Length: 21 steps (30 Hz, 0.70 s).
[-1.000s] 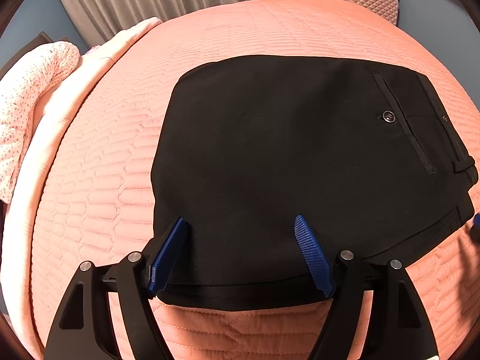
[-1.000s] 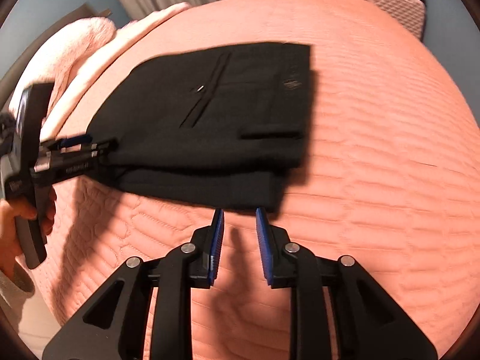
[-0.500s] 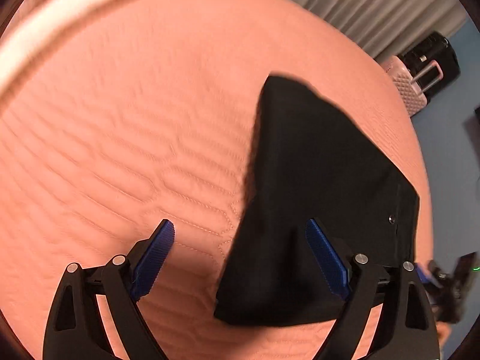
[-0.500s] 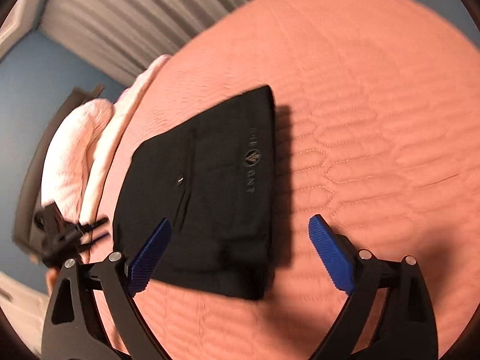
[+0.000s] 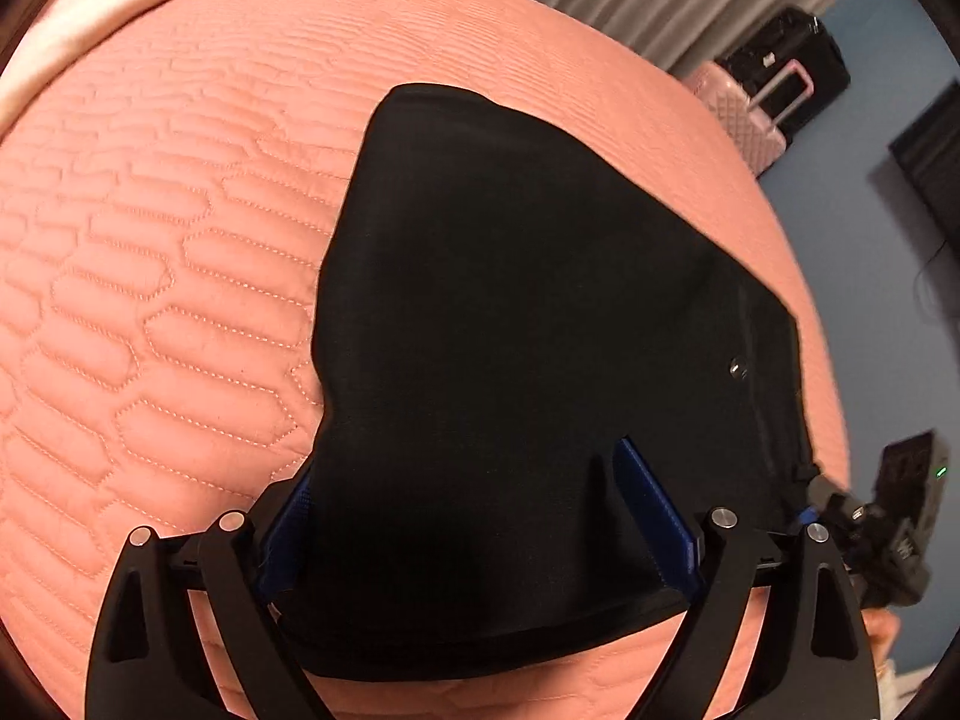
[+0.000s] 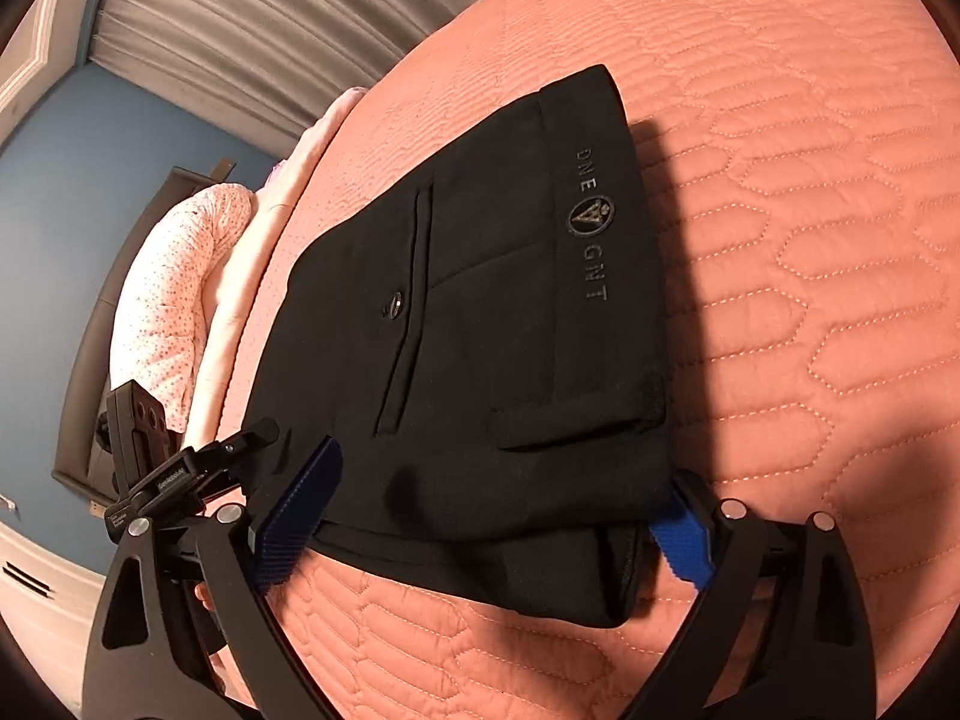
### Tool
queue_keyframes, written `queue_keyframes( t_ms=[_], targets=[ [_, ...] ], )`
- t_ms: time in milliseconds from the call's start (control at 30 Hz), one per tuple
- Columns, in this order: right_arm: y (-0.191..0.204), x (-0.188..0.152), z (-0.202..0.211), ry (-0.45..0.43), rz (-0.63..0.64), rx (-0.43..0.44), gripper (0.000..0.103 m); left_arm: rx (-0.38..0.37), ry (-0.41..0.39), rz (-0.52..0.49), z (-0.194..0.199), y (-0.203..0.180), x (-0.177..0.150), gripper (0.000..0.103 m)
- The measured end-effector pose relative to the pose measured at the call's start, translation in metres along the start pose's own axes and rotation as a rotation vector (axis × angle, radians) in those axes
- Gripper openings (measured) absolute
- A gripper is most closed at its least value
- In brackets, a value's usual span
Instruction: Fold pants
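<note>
The black pants [image 5: 528, 324] lie folded into a compact stack on the pink quilted bed [image 5: 150, 240]. In the right wrist view the pants [image 6: 480, 324] show a back pocket with a button and a printed waistband. My left gripper [image 5: 474, 522] is open, its blue fingers [image 5: 654, 516] straddling the near edge of the stack, one finger under the cloth. My right gripper [image 6: 486, 516] is open, its blue fingers [image 6: 300, 510] on either side of the waistband end of the stack. Each gripper shows at the edge of the other's view.
White and dotted pillows [image 6: 174, 300] lie at the head of the bed. Grey curtains [image 6: 252, 30] hang behind. A pink suitcase [image 5: 750, 114] and a black suitcase [image 5: 792, 60] stand beyond the bed's far side by a blue wall.
Both grippers swung round and closed in on the folded stack from opposite ends. The right gripper went from nearly shut to wide open. The jaws now straddle the cloth edges.
</note>
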State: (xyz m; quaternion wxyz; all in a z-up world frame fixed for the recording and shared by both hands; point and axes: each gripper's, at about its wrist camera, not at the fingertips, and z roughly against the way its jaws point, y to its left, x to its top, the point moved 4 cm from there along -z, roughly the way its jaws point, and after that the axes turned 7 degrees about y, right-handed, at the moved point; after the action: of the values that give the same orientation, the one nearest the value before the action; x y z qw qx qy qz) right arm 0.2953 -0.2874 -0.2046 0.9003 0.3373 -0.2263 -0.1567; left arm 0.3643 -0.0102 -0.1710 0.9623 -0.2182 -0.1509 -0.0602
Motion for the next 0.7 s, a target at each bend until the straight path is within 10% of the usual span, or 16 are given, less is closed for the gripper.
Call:
queue_keyframes(
  t_ms=[133,400,700],
  targets=[
    [0.0,-0.003,0.01,0.018,0.016,-0.049,0.09,0.007,0.002,0.015,0.009,0.007,0.002,0.085],
    [0.065,0.001,0.074,-0.203,0.292,-0.553,0.092,0.538,-0.147,-0.236,0.058,-0.047,0.0,0.087],
    [0.054,-0.005,0.041,-0.102,0.258,-0.571,0.095,0.499,-0.064,-0.187,0.039,-0.045,0.0,0.086]
  ],
)
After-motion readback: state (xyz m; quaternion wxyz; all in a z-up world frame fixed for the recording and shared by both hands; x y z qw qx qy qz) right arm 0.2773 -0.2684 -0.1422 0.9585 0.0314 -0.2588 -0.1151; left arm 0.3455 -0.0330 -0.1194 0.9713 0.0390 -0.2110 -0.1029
